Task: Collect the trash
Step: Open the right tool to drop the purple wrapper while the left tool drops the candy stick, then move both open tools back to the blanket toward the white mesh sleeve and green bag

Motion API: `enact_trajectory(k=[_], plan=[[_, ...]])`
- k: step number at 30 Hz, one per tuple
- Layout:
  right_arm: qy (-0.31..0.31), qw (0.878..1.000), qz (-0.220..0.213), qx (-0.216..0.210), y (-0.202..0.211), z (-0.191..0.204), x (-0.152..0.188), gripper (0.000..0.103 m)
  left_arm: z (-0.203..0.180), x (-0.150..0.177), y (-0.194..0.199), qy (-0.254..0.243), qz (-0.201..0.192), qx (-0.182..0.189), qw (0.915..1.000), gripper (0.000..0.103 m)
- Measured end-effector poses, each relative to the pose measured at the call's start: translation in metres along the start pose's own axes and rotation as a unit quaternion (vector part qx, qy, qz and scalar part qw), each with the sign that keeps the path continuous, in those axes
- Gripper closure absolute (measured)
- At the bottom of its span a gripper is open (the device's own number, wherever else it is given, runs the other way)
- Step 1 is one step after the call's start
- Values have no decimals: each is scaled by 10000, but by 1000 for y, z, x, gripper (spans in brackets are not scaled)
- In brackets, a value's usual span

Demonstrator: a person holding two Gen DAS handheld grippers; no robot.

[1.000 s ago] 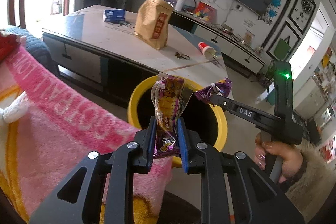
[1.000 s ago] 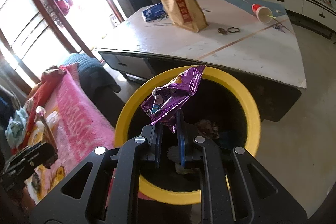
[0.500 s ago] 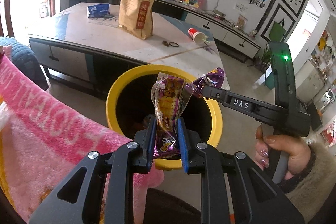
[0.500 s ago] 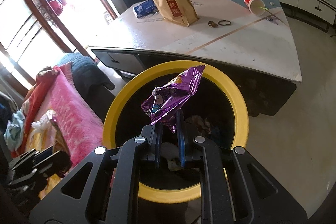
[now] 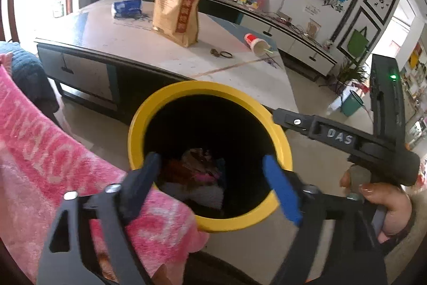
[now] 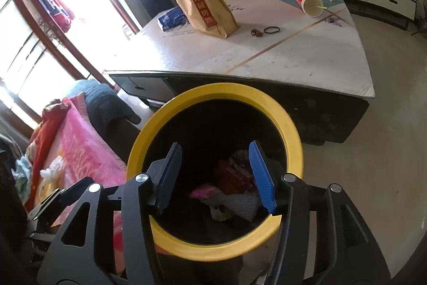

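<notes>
Bin: yellow-rimmed, on floor at table's near edge, wrappers inside | Left gripper: jaws apart, empty, over bin mouth | Right gripper: jaws apart, empty, over bin | Step: drop apparently done | Next: likely tipped red cup near table's far right corner.

Daylight pouring in from window at left, totally blown out to white in both views. Glare washes over tabletop left edge near window. Bin interior nearly black, trash inside murky. Left gripper smeared with motion blur, pink blanket soft too. Right wrist view sharper. Heavy fisheye bend, dark vignette at corners, straight edges curve.
</notes>
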State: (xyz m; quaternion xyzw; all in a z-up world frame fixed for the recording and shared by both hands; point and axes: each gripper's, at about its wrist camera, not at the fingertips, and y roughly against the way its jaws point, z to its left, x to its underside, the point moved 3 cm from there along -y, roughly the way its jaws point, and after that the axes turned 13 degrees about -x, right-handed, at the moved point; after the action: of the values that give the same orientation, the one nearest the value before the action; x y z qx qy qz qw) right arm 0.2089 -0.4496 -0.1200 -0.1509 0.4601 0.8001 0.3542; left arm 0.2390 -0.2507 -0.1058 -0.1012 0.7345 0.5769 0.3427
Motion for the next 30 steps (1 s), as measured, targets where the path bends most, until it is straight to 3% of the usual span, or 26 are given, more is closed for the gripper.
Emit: enact_trajectory(k=[3,9,23,30], plan=[[39,10000,-76,-3,2,5,-1,47,9,1,3,124,-33,-90,9999,17],[205,9995,-172,-144,4,19,-1,37,33,6,20,367,-215,-296,9987,9],[972,9916,-499,-687,15,83,7,27,82,22,71,759,-743,-941,9899,7],[1263,9862,-451,-968,12,114,18,27,115,33,94,1087,-932,-1179,9826,7]])
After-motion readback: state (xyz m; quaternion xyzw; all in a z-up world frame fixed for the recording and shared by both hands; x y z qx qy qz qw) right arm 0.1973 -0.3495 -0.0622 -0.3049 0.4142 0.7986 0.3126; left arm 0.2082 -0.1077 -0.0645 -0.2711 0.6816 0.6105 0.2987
